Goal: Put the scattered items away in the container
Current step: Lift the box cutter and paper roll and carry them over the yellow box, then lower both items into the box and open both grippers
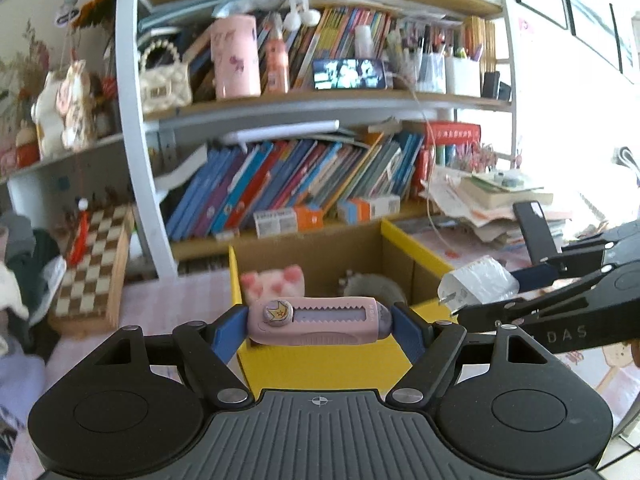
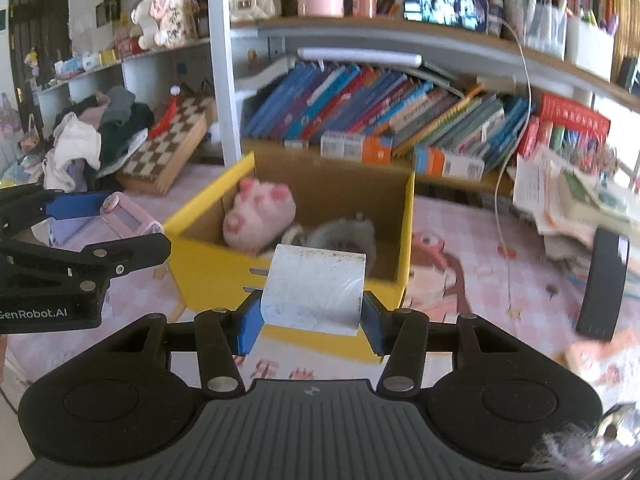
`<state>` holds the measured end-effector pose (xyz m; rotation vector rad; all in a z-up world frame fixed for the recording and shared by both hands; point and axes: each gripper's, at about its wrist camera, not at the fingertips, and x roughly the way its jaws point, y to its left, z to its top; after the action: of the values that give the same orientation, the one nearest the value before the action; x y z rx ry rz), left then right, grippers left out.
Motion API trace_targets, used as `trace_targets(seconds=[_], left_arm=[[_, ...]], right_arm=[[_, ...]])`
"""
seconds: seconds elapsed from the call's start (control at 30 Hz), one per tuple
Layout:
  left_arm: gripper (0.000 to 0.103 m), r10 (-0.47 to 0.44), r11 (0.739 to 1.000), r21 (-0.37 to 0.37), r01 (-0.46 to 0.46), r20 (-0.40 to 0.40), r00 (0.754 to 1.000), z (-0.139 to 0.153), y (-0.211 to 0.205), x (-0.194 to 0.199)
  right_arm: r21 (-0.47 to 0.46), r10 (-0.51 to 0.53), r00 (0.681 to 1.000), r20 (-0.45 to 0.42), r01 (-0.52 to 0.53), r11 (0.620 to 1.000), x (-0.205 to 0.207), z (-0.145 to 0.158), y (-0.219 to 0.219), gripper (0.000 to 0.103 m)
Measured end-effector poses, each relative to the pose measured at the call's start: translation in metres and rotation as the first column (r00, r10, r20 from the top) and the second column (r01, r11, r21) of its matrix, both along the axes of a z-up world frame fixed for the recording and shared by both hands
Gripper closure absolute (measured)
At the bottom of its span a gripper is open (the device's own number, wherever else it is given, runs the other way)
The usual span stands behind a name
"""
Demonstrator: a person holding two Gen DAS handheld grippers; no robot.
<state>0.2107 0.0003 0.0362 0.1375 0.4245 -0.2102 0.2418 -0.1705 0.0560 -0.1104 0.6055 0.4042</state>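
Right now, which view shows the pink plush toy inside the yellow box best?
The right wrist view: the pink plush toy lies in plain sight against the inner wall of the yellow box. In the left wrist view the pink utility knife, clamped in the left gripper, hides its lower part.

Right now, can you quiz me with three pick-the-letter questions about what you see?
1. Where is the pink plush toy?
A. inside the yellow box
B. on the chessboard
C. on the top shelf

2. What colour is the utility knife in the left gripper?
A. green
B. pink
C. black

3. What is the right gripper doing?
A. hanging open, holding nothing
B. holding a book
C. shut on the white charger

Answers: 1 A, it sits between the box walls. 2 B, its body is pink. 3 C, both fingers press the charger's sides.
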Motion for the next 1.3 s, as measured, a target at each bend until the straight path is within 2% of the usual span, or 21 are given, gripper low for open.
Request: trace_targets(seconds=[0.2, 0.4, 0.57, 0.8, 0.93, 1.3], left_arm=[[0.025, -0.016, 1.0, 0.019, 0.015, 0.038, 0.999, 0.013, -0.005, 0.015], [0.025, -0.014, 0.999, 0.036, 0.013, 0.017, 1.0, 0.012, -0.009, 0.033], [0.025, -0.007, 0.998, 0.067, 0.008, -0.016, 1.0, 0.009, -0.013, 0.056], [0.025, 0.009, 0.999, 0.047, -0.003, -0.121, 0.993, -0.007, -0.022, 0.096], [0.025, -0.003, 0.997, 0.077, 0.018, -0.19, 0.982, -0.019, -0.027, 0.118], [0.025, -0.019, 0.999, -0.042, 0.003, -0.38, 0.925, -0.043, -0.018, 0.167]], right_arm=[[0.008, 0.024, 0.999, 0.024, -0.024, 1.0, 0.029, 0.018, -0.003, 0.054], [0.035, 0.049, 0.999, 0.013, -0.05, 0.998, 0.067, 0.029, -0.007, 0.054], [0.066, 0.082, 0.996, -0.034, -0.08, 0.995, 0.105, 0.032, -0.004, 0.054], [0.071, 0.117, 0.988, -0.101, -0.11, 0.991, 0.163, 0.025, 0.015, 0.054], [-0.004, 0.141, 0.98, -0.137, -0.143, 0.99, 0.193, 0.012, 0.032, 0.054], [-0.07, 0.188, 0.925, -0.331, -0.223, 0.972, 0.252, -0.03, 0.062, 0.054]])
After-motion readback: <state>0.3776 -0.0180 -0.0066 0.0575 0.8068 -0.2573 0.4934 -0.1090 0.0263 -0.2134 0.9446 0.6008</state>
